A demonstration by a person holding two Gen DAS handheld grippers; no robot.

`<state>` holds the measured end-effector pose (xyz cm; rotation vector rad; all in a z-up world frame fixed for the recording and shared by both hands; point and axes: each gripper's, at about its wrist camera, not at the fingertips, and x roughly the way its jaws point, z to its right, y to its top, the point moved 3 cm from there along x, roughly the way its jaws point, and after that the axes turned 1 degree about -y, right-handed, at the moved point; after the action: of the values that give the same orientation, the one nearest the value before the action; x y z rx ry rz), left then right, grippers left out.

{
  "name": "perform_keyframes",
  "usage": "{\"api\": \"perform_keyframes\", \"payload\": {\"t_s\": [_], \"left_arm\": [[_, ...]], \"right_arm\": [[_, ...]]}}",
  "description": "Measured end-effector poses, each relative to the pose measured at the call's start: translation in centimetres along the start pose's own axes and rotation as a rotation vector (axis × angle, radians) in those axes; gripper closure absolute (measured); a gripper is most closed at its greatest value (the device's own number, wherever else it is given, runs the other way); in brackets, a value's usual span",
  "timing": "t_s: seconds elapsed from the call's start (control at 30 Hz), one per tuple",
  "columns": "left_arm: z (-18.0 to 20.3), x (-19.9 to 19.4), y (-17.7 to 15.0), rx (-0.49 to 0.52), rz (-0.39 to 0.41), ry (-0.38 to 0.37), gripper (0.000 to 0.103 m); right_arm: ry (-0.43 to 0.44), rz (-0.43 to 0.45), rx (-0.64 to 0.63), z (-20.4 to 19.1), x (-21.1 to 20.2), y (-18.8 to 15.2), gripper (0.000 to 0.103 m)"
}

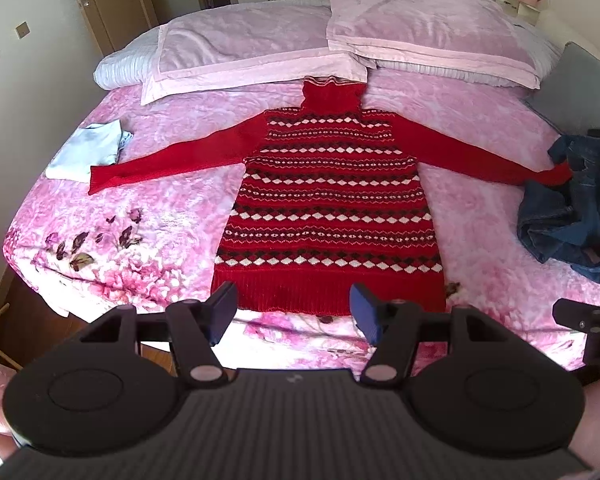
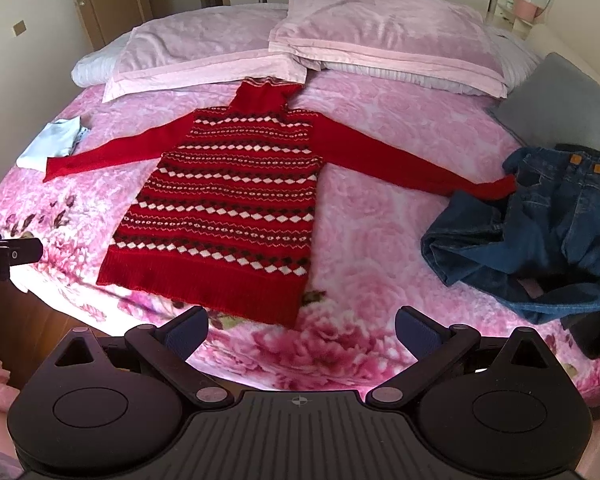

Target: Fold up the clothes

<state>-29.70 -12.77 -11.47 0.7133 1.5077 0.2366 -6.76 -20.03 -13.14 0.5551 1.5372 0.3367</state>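
Note:
A red patterned turtleneck sweater (image 1: 328, 200) lies flat on the pink floral bed (image 1: 148, 216), both sleeves spread out, collar toward the pillows. It also shows in the right wrist view (image 2: 228, 208). My left gripper (image 1: 294, 308) is open and empty, hovering just above the sweater's hem. My right gripper (image 2: 302, 334) is open and empty, above the bed edge to the right of the hem. The right sleeve's cuff rests against crumpled blue jeans (image 2: 540, 232).
A folded light blue garment (image 1: 88, 148) lies by the left sleeve's cuff. Two pink pillows (image 1: 428, 28) sit at the head of the bed. The jeans (image 1: 572, 216) lie at the right, with a grey cushion (image 2: 560, 100) behind. Wooden floor lies at the lower left.

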Motion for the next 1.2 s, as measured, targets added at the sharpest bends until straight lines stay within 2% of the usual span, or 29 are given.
{"api": "perform_keyframes", "payload": {"t_s": [0.33, 0.63, 0.87, 1.03, 1.2], "left_arm": [[-0.2, 1.8, 2.0, 0.013, 0.015, 0.001, 0.043], [-3.3, 6.9, 4.5, -0.012, -0.021, 0.0, 0.043], [-10.7, 13.7, 9.1, -0.116, -0.041, -0.012, 0.043], [-17.1, 21.4, 13.2, -0.24, -0.08, -0.03, 0.043], [-24.6, 29.7, 16.0, -0.408, -0.091, -0.061, 0.044]], "right_arm": [[0.003, 0.012, 0.005, 0.2, 1.5, 2.1, 0.001], [0.021, -0.019, 0.017, -0.7, 5.6, 5.4, 0.001], [0.016, -0.004, 0.012, -2.6, 10.6, 10.3, 0.001], [-0.085, -0.05, 0.052, -3.8, 16.4, 14.0, 0.001], [-0.149, -0.109, 0.165, -3.8, 23.1, 17.7, 0.001]]}}
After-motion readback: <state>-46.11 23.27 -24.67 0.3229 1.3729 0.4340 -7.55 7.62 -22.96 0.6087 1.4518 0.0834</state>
